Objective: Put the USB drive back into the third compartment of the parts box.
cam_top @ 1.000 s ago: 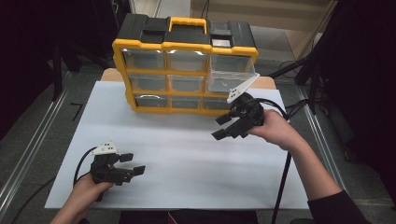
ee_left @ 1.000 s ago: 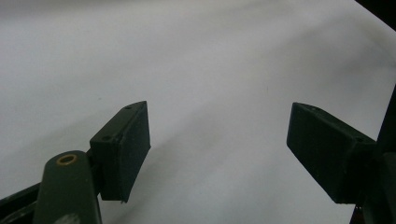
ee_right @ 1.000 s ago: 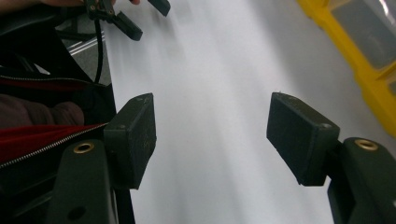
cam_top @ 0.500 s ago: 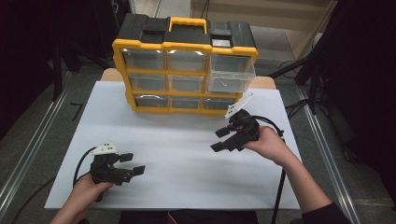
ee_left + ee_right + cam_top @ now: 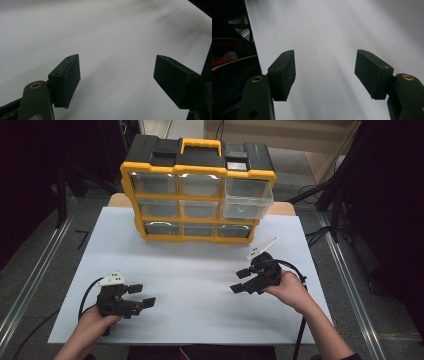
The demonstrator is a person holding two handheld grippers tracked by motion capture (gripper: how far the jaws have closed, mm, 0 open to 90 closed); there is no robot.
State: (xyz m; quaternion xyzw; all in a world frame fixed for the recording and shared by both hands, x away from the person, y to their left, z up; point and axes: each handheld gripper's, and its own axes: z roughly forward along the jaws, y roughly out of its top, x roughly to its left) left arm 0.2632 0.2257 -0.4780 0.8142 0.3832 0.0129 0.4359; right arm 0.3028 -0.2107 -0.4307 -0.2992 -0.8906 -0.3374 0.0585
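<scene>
A yellow and black drawer organizer (image 5: 197, 195) stands at the far side of the white table (image 5: 200, 275). Its upper right clear drawer (image 5: 247, 200) is pulled out. In the high view my left gripper (image 5: 140, 296) rests low near the table's front left, open, nothing between its jaws. My right gripper (image 5: 241, 281) hovers at the right of the table, in front of the organizer, jaws pointing left and open. In the left gripper view the gripper (image 5: 116, 77) has bare white table between its pads. The right gripper view shows the same for its gripper (image 5: 325, 72).
Metal rails (image 5: 30, 285) run along the left of the table and a rail (image 5: 355, 295) along the right. Dark stands and cables (image 5: 325, 200) sit at the back right. A cable (image 5: 300, 330) trails from my right gripper down the front right.
My right gripper has come down and toward me, away from the organizer's front, to just above the white table. The left gripper has stayed where it was.
</scene>
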